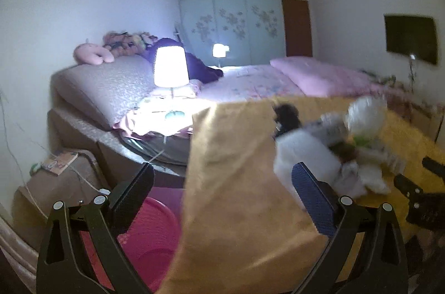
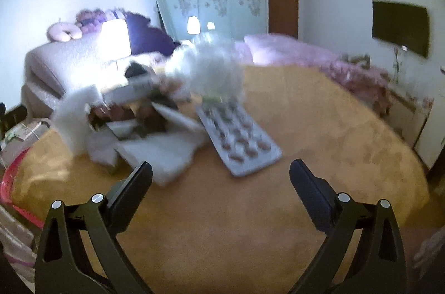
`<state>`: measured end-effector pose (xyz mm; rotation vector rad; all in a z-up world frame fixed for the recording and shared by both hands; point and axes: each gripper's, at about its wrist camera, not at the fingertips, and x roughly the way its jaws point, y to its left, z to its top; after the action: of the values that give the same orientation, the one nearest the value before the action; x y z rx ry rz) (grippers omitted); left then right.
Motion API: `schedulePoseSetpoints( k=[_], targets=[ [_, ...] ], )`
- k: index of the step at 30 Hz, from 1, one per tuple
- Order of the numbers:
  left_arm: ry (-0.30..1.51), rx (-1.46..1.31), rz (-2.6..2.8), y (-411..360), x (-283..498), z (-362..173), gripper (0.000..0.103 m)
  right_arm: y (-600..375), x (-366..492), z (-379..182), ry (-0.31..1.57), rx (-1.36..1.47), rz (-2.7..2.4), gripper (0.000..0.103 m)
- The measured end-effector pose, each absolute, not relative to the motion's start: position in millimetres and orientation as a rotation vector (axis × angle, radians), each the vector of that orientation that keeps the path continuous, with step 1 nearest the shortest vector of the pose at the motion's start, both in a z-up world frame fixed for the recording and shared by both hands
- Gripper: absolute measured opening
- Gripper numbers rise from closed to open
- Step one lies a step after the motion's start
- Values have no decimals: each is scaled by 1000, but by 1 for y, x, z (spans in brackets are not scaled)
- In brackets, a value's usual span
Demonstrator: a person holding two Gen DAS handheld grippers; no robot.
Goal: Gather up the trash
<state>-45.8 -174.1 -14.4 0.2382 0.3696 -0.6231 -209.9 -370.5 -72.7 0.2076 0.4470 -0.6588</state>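
Bedroom scene, two wrist views, both motion-blurred.

Left wrist view, left to right: brown nightstand (image 1: 59, 182); pink plastic basket (image 1: 147, 235) on the floor beside the table edge; left gripper (image 1: 222, 191), fingers spread wide and holding nothing, straddling the corner of the tan table (image 1: 236, 155); lit white lamp (image 1: 170, 66) beside the bed (image 1: 250, 82); trash pile (image 1: 333, 144) of white foam and paper scraps on the tabletop, just beyond the blue finger pad (image 1: 313, 199); black tip of the other gripper at the right edge; dark wall television (image 1: 411, 38).

Right wrist view, left to right: basket rim (image 2: 11, 182) at the table's left edge; white foam piece (image 2: 75, 124) standing upright; crumpled papers and torn box pieces heaped behind it; right gripper (image 2: 221, 177), fingers spread wide and empty, hovering over bare tabletop near the pile; white crumpled plastic bag (image 2: 211, 71) on top of the heap; grey blister tray (image 2: 239, 141) with rows of brown pieces, tilted, its upper end under the bag.
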Motion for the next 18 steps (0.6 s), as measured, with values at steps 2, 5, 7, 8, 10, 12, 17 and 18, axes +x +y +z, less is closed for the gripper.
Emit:
schedulePoseSetpoints(
  k=[2,5,7,8,10,12,17,18],
  targets=[
    [375,216,-603,-165,-42,-4,95,-364,-211,-59,411,197,-634,96],
    [376,196,-548,-149,-40,8,95,-350,-206,-36,383,191,-568,96],
    [371,194,-527,-140,-36,13,95,-338,-196,-24,389,173,-515,96],
    [367,196,-513,-137,-35,14,95,-333,-191,-18,387,172,-484,96],
    [379,192,-495,-130,-32,17,95,-324,-175,-7,390,188,-425,96],
    [416,179,-471,-122,-24,17,95,-314,-153,0,422,216,-341,96],
    [462,185,-377,-97,-12,13,95,-284,-108,12,489,243,-215,96],
    [470,183,-355,-89,-12,12,95,-280,-101,14,500,249,-196,96]
  ],
)
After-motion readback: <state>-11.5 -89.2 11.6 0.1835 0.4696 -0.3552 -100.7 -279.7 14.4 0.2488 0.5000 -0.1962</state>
